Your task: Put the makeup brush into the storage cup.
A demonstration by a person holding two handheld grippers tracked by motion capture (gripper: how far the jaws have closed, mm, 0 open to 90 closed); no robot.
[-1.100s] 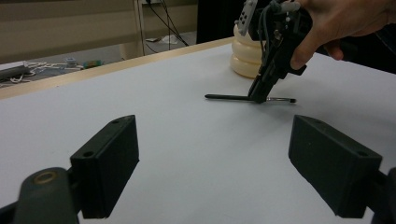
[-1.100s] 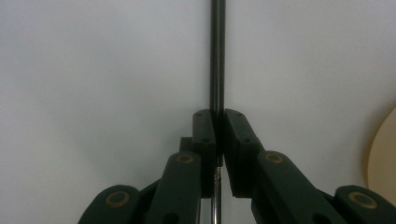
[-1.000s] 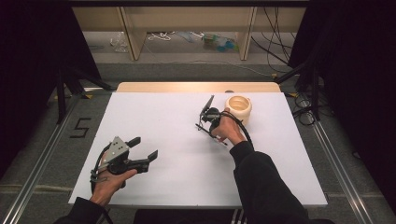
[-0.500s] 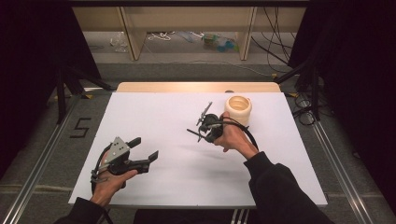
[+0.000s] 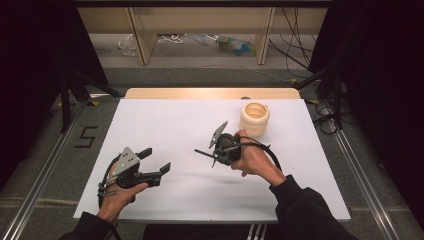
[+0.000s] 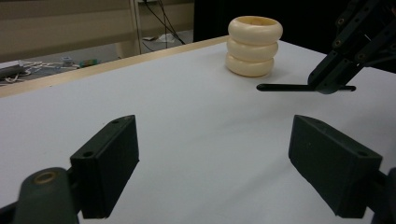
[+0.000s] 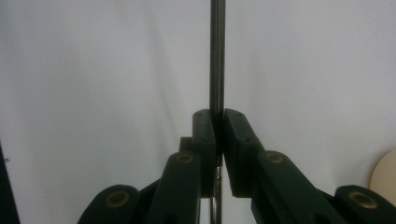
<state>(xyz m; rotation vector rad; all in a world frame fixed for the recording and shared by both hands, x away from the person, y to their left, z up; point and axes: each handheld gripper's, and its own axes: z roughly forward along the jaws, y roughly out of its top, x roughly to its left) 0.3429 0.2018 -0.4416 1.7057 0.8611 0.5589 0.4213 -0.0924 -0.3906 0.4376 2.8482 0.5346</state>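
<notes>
A stack of three cream rings [image 5: 254, 119] stands at the back right of the white table [image 5: 165, 120]; the left gripper view shows it as the ring stack [image 6: 254, 46] far ahead. My right gripper [image 5: 216, 152] hovers near the table's middle, left of and nearer than the stack, shut on a thin black rod [image 5: 204, 152] that points left. In the right gripper view the rod [image 7: 217, 56] runs straight up from between the closed jaws [image 7: 218, 126]. My left gripper [image 5: 157, 160] rests at the front left, open and empty [image 6: 212, 163], facing the rod [image 6: 285, 87].
A wooden strip [image 5: 210, 93] borders the table's far edge, with low shelving and loose cables [image 5: 175, 39] on the floor beyond. Metal rails [image 5: 360, 170] run along both sides of the table. A curved edge of a cream ring [image 7: 385, 175] shows at the right gripper view's lower right.
My right gripper has drawn back from the ring stack toward the table's middle, and the rod it holds has swung to point left. The left gripper has stayed put.
</notes>
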